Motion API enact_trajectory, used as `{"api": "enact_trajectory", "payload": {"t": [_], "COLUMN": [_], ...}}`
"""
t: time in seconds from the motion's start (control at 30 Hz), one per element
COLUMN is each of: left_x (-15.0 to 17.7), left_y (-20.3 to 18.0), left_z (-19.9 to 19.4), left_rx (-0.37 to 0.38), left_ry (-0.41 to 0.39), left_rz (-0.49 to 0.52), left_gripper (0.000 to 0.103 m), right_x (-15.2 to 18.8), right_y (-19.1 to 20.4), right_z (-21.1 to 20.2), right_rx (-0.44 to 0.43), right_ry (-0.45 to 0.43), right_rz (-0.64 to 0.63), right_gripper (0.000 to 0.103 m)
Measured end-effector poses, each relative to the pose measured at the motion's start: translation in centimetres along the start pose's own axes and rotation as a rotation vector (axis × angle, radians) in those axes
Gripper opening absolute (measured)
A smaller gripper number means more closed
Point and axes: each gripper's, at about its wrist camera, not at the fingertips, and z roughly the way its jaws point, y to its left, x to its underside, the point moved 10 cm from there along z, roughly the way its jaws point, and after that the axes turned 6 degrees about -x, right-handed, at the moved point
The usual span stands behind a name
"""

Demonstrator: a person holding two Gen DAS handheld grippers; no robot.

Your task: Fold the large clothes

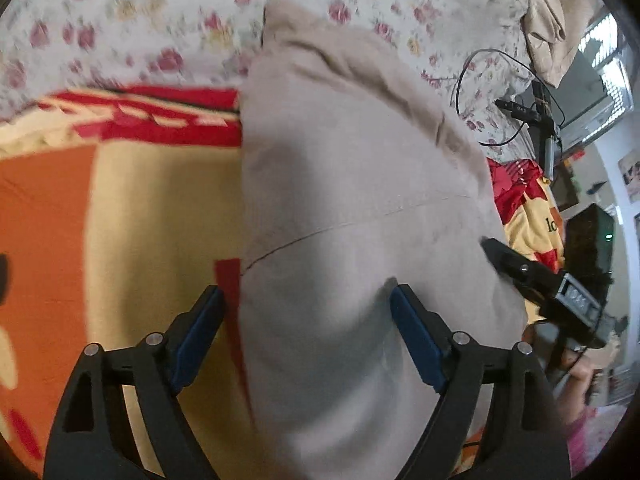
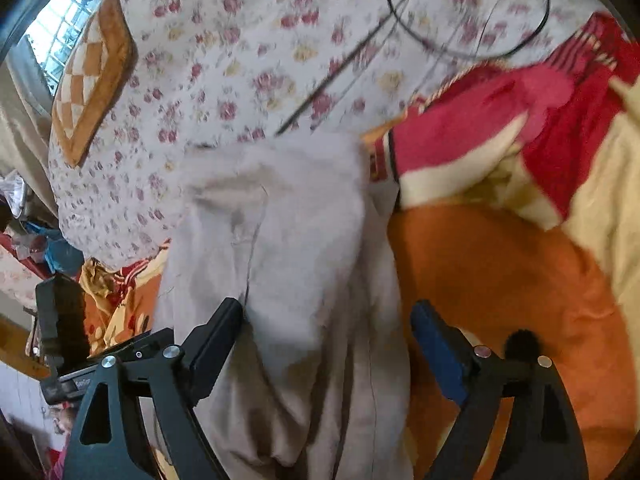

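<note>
Beige cotton-like garment (image 1: 344,208) — soft, limp, light; lies between spread fingers of left gripper (image 1: 306,312) and right gripper (image 2: 326,326); best pinched at folded edges — neither grips.

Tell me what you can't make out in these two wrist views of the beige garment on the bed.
- Beige garment: its near end runs off the bottom of both views, so its type and length are unclear.
- Left hand-held gripper: open over the cloth; contact is hidden by the fabric bulge.
- Right hand-held gripper: open; the same doubt applies.
- Floral sheet: its pattern is motion-blurred.
- Black cable: its ends are cut off at the top edge.
</note>
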Motion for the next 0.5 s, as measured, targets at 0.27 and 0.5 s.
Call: {"api": "enact_trajectory", "payload": {"t": [0.27, 0.5], "left_x": [0.0, 1.0], "left_y": [-1.4, -2.1], "left_z": [-0.1, -7.6], "left_rx": [0.031, 0.044], "left_ry": [-0.004, -0.074], "left_rz": [0.047, 0.115], "left_gripper": [0.055, 0.033], "right_x": [-0.2, 0.8], "right_y": [1.7, 6.8], "right_z": [2.8, -1.7], "right_rx": [-0.189, -0.268], "right_ry": [0.062, 0.02], "right_rz": [0.071, 0.022], "right_gripper": [0.05, 0.035]}}
